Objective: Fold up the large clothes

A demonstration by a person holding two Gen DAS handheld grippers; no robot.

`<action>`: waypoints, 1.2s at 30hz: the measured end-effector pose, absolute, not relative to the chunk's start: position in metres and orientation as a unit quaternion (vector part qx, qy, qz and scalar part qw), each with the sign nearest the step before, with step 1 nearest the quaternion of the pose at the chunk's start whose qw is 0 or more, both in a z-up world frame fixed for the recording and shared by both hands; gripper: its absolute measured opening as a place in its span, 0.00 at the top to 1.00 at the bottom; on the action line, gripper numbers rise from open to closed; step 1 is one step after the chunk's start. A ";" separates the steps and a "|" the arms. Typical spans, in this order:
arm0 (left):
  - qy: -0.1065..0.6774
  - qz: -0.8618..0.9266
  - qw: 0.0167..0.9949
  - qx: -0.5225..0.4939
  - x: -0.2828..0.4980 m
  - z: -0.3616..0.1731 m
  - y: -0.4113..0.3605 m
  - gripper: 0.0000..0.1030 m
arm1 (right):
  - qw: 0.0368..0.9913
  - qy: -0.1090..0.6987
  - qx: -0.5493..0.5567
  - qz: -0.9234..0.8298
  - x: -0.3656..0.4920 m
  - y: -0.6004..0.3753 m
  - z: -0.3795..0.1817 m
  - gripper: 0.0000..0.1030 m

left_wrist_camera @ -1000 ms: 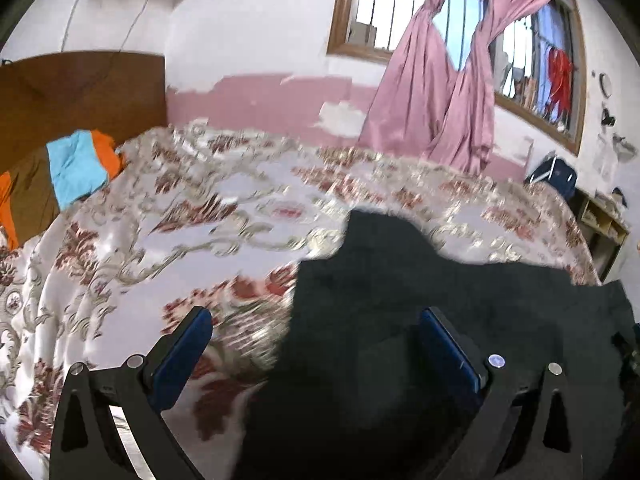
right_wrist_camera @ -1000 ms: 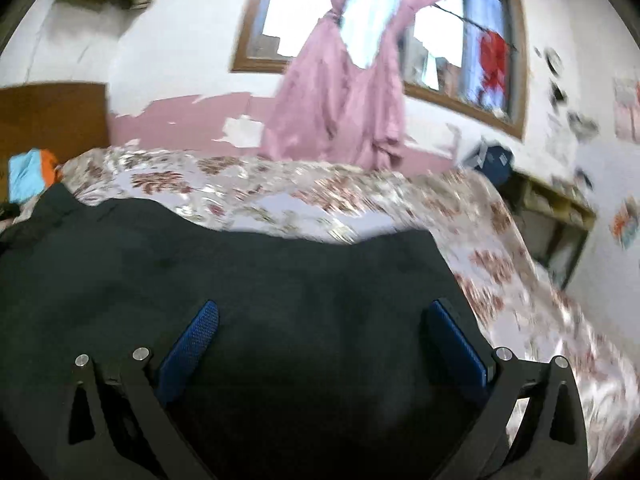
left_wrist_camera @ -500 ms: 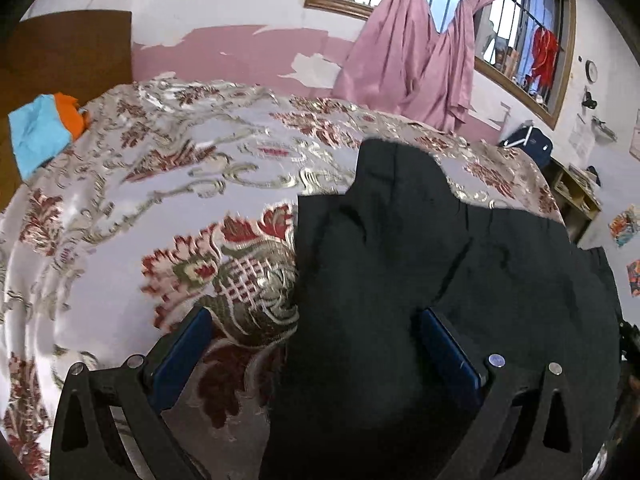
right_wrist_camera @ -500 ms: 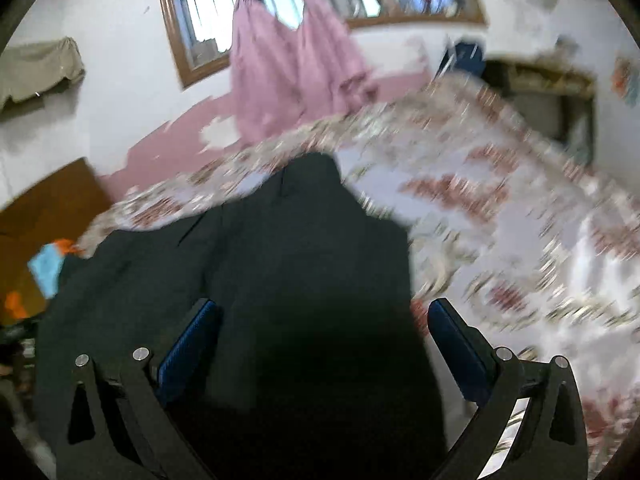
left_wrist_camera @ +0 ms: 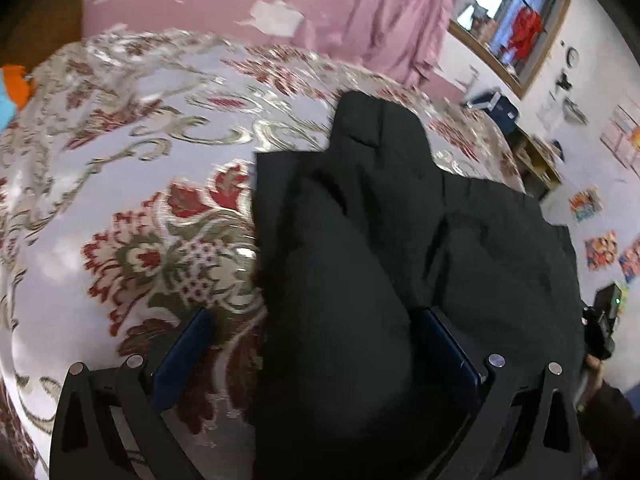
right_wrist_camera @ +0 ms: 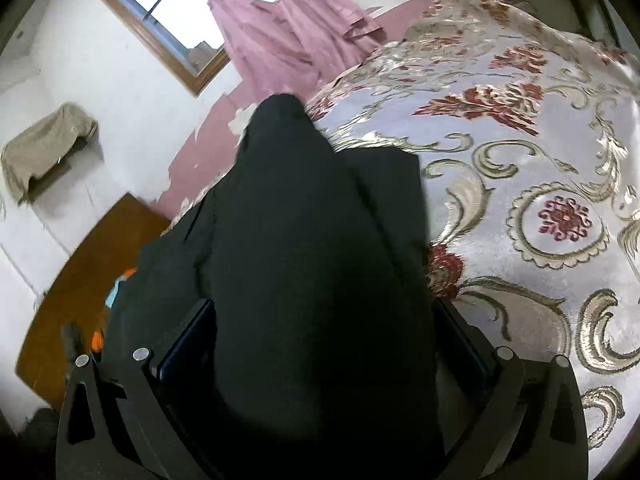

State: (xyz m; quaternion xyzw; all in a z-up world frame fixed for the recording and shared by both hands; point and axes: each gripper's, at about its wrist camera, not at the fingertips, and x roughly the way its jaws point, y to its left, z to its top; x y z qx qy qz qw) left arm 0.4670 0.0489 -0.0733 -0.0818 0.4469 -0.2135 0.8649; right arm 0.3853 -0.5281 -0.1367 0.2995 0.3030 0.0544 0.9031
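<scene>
On floral bedspread [left_wrist_camera: 132,184], black garment [left_wrist_camera: 360,240] (no legible labels), both tools wide open

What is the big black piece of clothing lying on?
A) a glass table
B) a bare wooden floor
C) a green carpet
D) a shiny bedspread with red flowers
D: the big black piece of clothing is spread over a shiny pale bedspread woven with red flowers and gold swirls.
</scene>
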 end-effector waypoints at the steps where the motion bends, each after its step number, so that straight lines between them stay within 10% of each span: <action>1: 0.454 -0.223 0.860 -0.073 0.468 -0.073 0.044 0.00 | 0.909 0.308 0.272 0.065 0.386 -0.518 -0.133 0.01; 25: 0.539 -0.263 0.799 -0.049 0.479 -0.075 0.000 0.00 | 0.877 0.406 0.250 0.063 0.404 -0.502 -0.125 0.03; 29: 0.534 -0.246 0.807 -0.050 0.470 -0.073 -0.007 0.12 | 0.877 0.409 0.248 0.043 0.396 -0.496 -0.117 0.26; 36: 0.530 -0.206 0.821 -0.044 0.448 -0.050 -0.015 0.65 | 0.889 0.411 0.202 0.010 0.372 -0.464 -0.089 0.63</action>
